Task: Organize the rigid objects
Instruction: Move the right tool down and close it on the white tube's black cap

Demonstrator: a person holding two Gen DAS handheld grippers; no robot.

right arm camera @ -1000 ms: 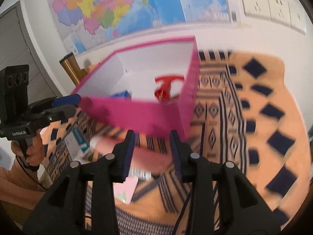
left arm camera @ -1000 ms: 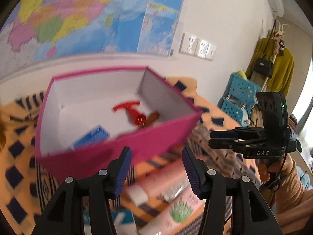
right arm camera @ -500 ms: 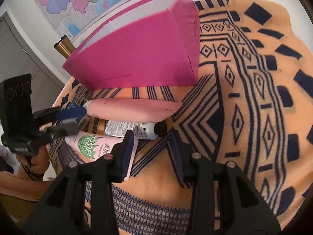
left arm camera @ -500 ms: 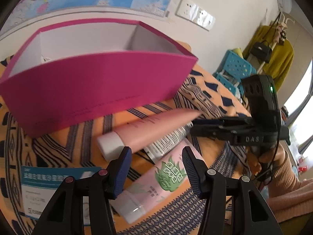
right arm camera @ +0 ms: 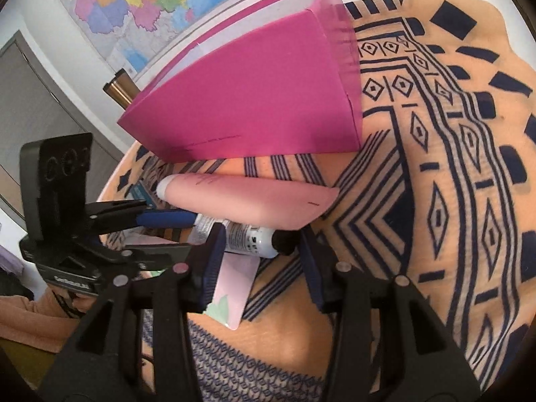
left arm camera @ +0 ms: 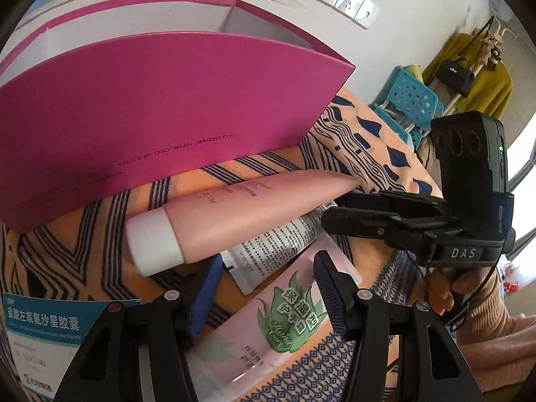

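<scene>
Below the pink box [left arm camera: 160,100], both tongs have dropped to the tubes: left tongs [left arm camera: 264,288] and right tongs [right arm camera: 259,251] are opening, gripping nothing yet.

Three tubes [left arm camera: 234,211], one magenta box [left arm camera: 160,114], one teal-and-white carton [left arm camera: 43,331], two grippers [left arm camera: 264,288].
</scene>
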